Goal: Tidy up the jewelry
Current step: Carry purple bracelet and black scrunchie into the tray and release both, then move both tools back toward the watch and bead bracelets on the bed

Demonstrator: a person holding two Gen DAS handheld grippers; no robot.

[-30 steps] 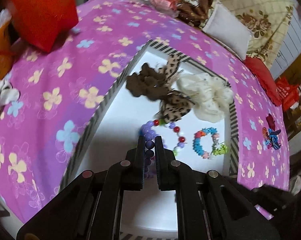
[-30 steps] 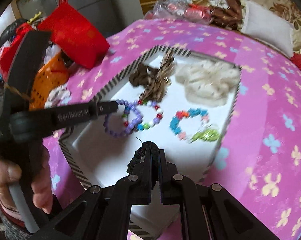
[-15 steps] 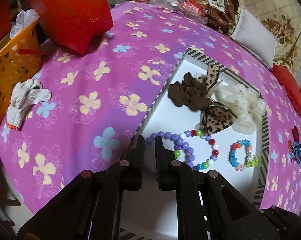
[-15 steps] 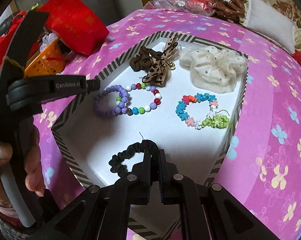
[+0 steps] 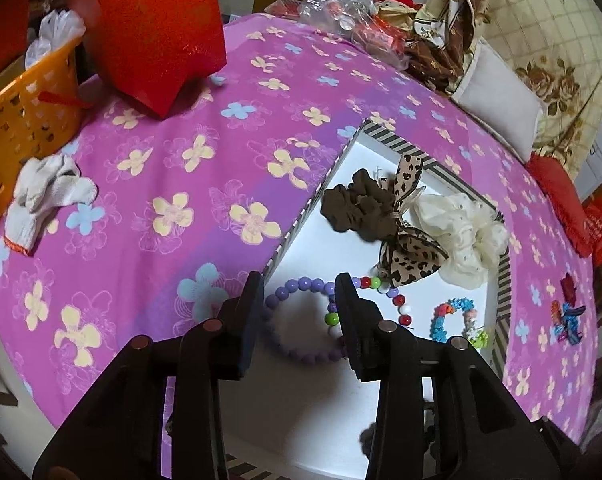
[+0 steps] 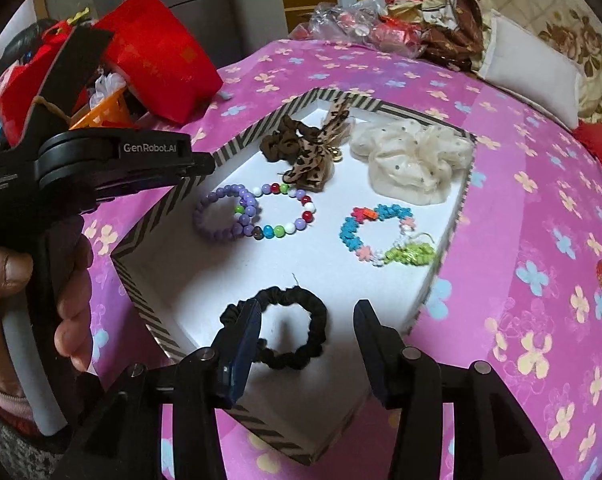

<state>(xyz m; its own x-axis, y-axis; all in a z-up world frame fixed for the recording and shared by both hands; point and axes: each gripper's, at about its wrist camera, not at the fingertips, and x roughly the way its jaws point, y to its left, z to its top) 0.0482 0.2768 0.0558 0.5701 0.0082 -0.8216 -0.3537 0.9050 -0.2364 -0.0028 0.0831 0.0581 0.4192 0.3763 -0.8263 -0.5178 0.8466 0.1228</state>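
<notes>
Black scrunchie (image 6: 291, 326) lies free between parted right tongs (image 6: 307, 330).

I'm seeing bare white tray floor (image 6: 181, 280) lying open between black scrunchie (image 6: 291, 330) and bracelets (image 6: 253, 212), striped tray wall (image 6: 157, 216) blocking the left side

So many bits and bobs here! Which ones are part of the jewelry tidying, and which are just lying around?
Part of the job:
striped tray
purple bracelet
multicolor bracelet
blue flower bracelet
black scrunchie
brown scrunchie
cream scrunchie

Just lying about:
red bag
orange basket
white glove
</notes>
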